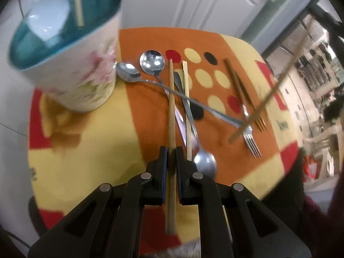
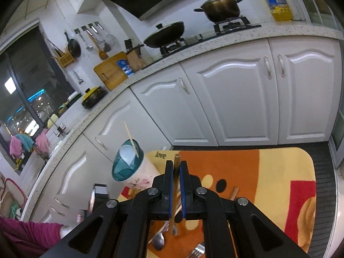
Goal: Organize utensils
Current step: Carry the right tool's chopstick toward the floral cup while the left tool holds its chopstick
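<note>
White kitchen cabinets point(image 2: 225, 99) and a speckled counter with a wok and a pot on the hob form the background; the work itself sits on a low worktop covered by an orange, yellow and red spotted mat point(image 1: 90, 129).

On the mat the utensils lie loose and crossed over one another, which is presumably why they go one at a time into the floral utensil holder point(image 1: 86, 73), a white tin with a teal inside that already holds a white ceramic spoon point(image 1: 49, 13) and a pale chopstick point(image 1: 78, 2).

The left tongs point(image 1: 172, 152) point steeply down and are clenched around a brown wooden chopstick point(image 1: 171, 99); whether it has left the pile I cannot tell. Gripping near one end would let the long shaft swing up toward the holder. The right tongs point(image 2: 176, 167) are clamped on another chopstick point(image 2: 177, 158), holding it in the air above the mat.

Not yet gathered: a pale bamboo chopstick point(image 1: 186, 99) just beside the brown one, a round-bowled steel spoon point(image 1: 152, 61), a long-handled oval steel spoon point(image 1: 128, 72) touching the holder's base, a third spoon point(image 1: 205, 161) near the left tongs, a steel fork point(image 1: 251, 144) and a copper-tined fork with a brown handle point(image 1: 238, 83).
</note>
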`<state>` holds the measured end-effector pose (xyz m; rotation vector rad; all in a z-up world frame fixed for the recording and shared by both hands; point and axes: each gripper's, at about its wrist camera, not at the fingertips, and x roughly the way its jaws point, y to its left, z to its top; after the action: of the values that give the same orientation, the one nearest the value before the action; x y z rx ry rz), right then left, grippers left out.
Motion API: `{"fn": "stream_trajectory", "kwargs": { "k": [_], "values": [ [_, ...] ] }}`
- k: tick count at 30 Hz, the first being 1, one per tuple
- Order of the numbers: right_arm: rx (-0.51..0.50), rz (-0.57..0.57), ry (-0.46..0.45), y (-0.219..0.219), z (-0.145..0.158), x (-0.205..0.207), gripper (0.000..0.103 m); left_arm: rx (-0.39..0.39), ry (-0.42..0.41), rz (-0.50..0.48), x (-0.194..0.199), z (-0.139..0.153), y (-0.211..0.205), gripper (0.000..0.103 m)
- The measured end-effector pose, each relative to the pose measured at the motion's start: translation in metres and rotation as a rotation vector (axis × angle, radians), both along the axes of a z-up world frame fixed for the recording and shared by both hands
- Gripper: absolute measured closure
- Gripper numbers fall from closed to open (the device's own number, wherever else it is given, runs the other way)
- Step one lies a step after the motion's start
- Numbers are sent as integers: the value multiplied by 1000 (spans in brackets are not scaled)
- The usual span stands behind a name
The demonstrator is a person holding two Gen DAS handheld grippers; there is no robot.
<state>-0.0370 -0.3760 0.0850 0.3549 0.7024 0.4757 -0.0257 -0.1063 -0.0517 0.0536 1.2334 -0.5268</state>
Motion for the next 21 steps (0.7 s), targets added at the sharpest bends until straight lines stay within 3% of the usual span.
{"fn": "stream_trajectory", "kwargs": {
  "k": [5, 10, 21],
  "values": [
    [-29, 14, -6, 13, 2, 2, 98, 59, -20, -56, -25, 19, 14, 97],
    [-34, 50, -42, 26, 17, -5, 98, 44, -48, -74, -47, 45, 35, 97],
    [-62, 105, -161, 55, 67, -2, 98, -109, -79, 14, -64, 110, 85, 97]
  ]
}}
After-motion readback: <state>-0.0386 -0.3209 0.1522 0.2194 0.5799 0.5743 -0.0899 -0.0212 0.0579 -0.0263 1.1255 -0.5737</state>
